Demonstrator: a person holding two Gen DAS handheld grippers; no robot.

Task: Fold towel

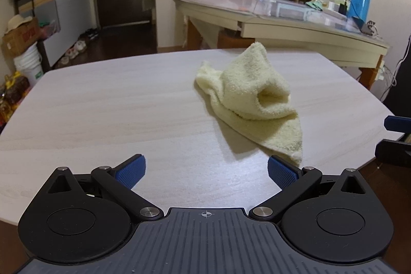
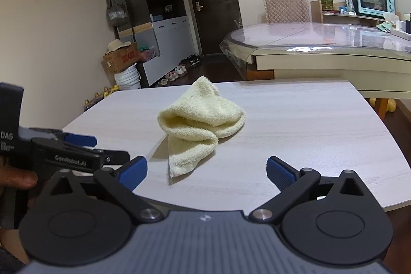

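On the pale table (image 1: 102,99), a crumpled cream towel (image 1: 254,99) (untouched).

Ahead of both my grippers it lies, apart from their pads: left gripper (image 1: 206,171) spread wide, right gripper (image 2: 206,171) likewise released.

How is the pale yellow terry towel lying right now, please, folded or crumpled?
Crumpled: the pale yellow terry towel sits bunched in a rumpled heap, one corner trailing forward.

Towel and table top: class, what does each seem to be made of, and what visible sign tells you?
Towel: pale yellow terry cloth, probably cotton; its surface looks looped and fuzzy, and it slumps in soft folds.
Table top: matte, pale wood-grain, likely laminate; faint streaks, soft glare.
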